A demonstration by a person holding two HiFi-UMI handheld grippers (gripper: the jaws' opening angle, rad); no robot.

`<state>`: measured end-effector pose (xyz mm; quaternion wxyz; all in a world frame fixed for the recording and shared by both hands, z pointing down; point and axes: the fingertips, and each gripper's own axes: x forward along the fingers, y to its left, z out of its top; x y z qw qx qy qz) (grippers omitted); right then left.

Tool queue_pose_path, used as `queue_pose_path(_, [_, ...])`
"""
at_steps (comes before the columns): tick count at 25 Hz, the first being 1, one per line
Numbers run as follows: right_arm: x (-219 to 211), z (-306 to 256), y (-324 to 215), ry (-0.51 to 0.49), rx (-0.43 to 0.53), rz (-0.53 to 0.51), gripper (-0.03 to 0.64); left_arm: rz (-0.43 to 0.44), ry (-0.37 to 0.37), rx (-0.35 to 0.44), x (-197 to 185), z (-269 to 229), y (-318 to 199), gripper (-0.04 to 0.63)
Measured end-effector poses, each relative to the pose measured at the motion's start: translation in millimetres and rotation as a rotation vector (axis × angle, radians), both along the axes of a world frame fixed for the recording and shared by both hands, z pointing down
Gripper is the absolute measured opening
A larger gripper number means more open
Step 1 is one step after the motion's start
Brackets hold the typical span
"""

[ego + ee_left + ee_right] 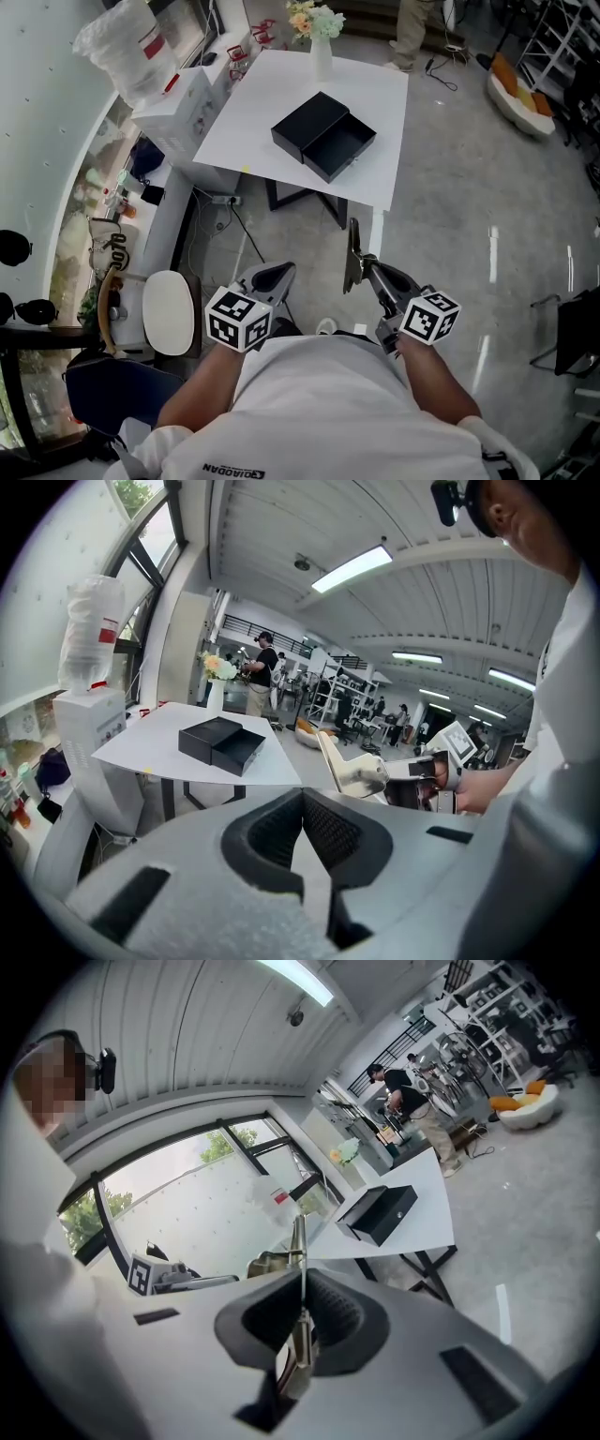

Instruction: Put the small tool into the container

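The container (323,135) is a black box with its drawer slid open, lying on the white table (272,103) well ahead of me. My right gripper (367,269) is held close to my body, over the floor, shut on the small tool (352,253), a thin flat metal blade that sticks forward from the jaws. In the right gripper view the small tool (299,1260) stands edge-on between the pads, with the container (380,1211) far beyond. My left gripper (270,277) is beside it at the same height, its jaws together with nothing in them (302,806). The left gripper view shows the small tool (339,766).
A vase of flowers (319,36) stands at the table's far edge. A white cabinet with a bagged item (169,103) sits left of the table. A white stool (169,311) is at my left. A person (411,28) stands beyond the table.
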<state>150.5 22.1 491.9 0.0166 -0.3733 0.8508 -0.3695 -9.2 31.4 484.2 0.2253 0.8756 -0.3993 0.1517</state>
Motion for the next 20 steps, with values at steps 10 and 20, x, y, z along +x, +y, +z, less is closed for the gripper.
queue_pose_path(10, [5.4, 3.0, -16.6, -0.005, 0.004, 0.013, 0.018, 0.019, -0.003, -0.01, 6.6, 6.2, -17.6, 0.009])
queue_pose_path(20, [5.0, 2.9, -57.9, 0.021, 0.001, 0.043, 0.018, 0.073, 0.017, 0.01, 12.6, 2.2, -72.5, 0.009])
